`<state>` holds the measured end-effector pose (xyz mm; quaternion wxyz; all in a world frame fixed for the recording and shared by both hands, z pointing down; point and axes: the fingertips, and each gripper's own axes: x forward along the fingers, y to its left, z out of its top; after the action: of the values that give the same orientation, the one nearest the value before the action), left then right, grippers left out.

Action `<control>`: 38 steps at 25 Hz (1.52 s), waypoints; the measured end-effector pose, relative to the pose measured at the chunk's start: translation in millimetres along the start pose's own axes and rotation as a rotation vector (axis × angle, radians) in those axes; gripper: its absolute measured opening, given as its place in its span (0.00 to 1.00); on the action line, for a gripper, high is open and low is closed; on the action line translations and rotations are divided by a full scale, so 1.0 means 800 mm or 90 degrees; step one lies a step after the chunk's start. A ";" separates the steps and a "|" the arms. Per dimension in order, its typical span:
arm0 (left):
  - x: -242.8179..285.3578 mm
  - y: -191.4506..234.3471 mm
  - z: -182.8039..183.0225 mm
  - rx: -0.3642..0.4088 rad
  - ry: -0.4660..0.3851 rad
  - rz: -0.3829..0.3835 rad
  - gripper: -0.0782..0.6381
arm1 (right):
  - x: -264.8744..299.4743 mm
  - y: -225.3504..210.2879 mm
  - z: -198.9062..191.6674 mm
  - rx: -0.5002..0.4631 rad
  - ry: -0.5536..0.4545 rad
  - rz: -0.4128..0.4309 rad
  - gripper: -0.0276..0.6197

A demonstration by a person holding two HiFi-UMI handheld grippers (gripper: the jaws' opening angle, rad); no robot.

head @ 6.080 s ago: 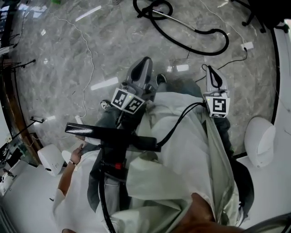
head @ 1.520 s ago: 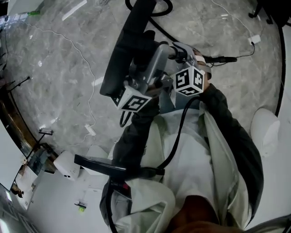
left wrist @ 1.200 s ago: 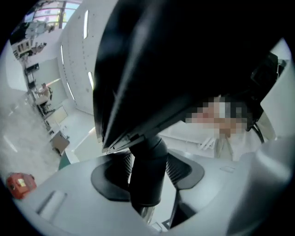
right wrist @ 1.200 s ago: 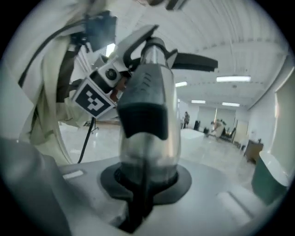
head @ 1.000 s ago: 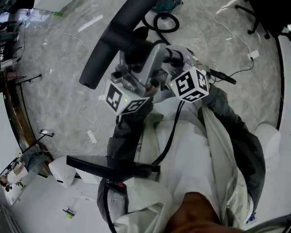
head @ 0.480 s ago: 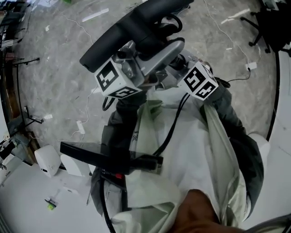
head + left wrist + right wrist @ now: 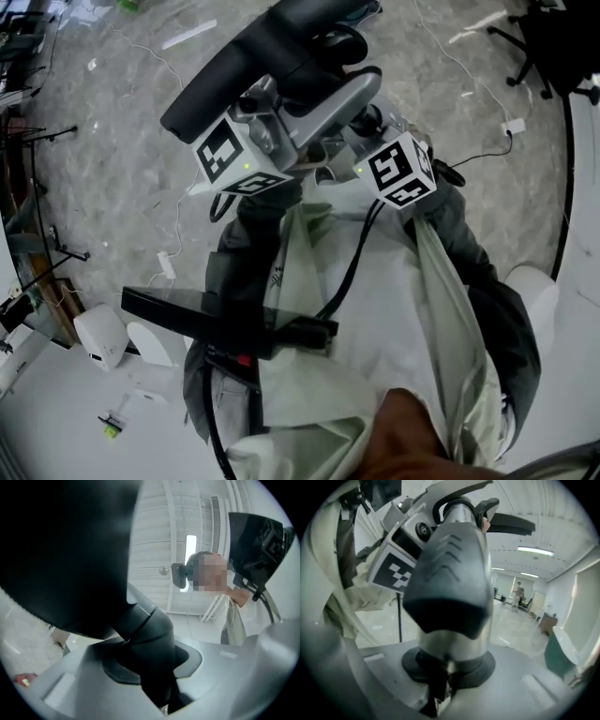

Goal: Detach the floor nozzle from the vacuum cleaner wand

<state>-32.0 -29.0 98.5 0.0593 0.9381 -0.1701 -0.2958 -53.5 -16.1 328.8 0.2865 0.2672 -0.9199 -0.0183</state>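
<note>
Left hand-held gripper point(image 7: 152, 670): jaws just closed onto nozzle point(image 7: 145, 637) neck;
Right hand-held gripper point(image 7: 440, 677): gripping wand point(image 7: 454, 641);
Nozzle: raised above floor point(image 7: 112, 141)

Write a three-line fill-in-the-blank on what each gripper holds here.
The left gripper is shut on the black neck of the floor ___.
The right gripper is shut on the shiny metal ___.
Both are held up above the marbled grey ___.
Missing: nozzle, wand, floor.
Note: the left jaws have just been closing, neck between them.
</note>
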 end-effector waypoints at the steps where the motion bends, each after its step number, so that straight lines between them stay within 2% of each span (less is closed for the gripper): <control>1: 0.001 -0.007 -0.004 -0.016 0.012 -0.034 0.27 | -0.003 0.012 -0.001 0.000 -0.007 0.050 0.14; 4: 0.006 -0.035 -0.015 -0.050 0.022 -0.134 0.27 | -0.022 0.041 -0.011 -0.015 -0.027 0.191 0.14; 6: 0.011 -0.045 -0.020 -0.049 0.019 -0.147 0.27 | -0.031 0.043 -0.017 -0.023 -0.031 0.216 0.14; 8: 0.016 -0.045 -0.020 -0.026 0.012 -0.117 0.27 | -0.031 0.032 -0.018 -0.021 -0.030 0.173 0.13; 14: 0.021 -0.030 -0.011 0.046 -0.012 0.012 0.27 | -0.030 -0.010 -0.011 0.006 -0.018 -0.035 0.13; 17: 0.020 -0.029 -0.013 0.046 -0.003 0.026 0.27 | -0.030 -0.012 -0.012 0.026 -0.013 -0.086 0.13; 20: 0.019 -0.028 -0.010 0.045 -0.006 0.025 0.27 | -0.028 -0.011 -0.014 0.024 -0.006 -0.092 0.13; 23: 0.015 -0.031 -0.010 0.038 -0.007 -0.002 0.27 | -0.024 0.004 -0.012 0.000 -0.025 -0.007 0.13; 26: 0.011 -0.045 -0.018 0.020 0.004 -0.055 0.27 | -0.027 0.022 -0.017 -0.023 -0.042 0.089 0.13; 28: 0.007 -0.053 -0.023 0.022 0.007 -0.076 0.27 | -0.029 0.027 -0.020 -0.034 -0.047 0.112 0.13; 30: 0.007 -0.052 -0.024 0.037 0.000 -0.061 0.27 | -0.028 0.021 -0.022 -0.034 -0.045 0.090 0.13; 34: 0.012 -0.030 -0.016 0.069 -0.031 0.025 0.27 | -0.019 -0.007 -0.022 -0.017 -0.031 -0.011 0.13; 38: 0.008 -0.016 -0.012 0.085 -0.029 0.096 0.27 | -0.016 -0.018 -0.021 0.003 -0.014 -0.103 0.13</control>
<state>-18.0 -19.2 100.4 0.0150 0.9175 -0.2612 -0.2997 -28.7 -20.2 333.2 0.2733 0.3410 -0.8985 -0.0419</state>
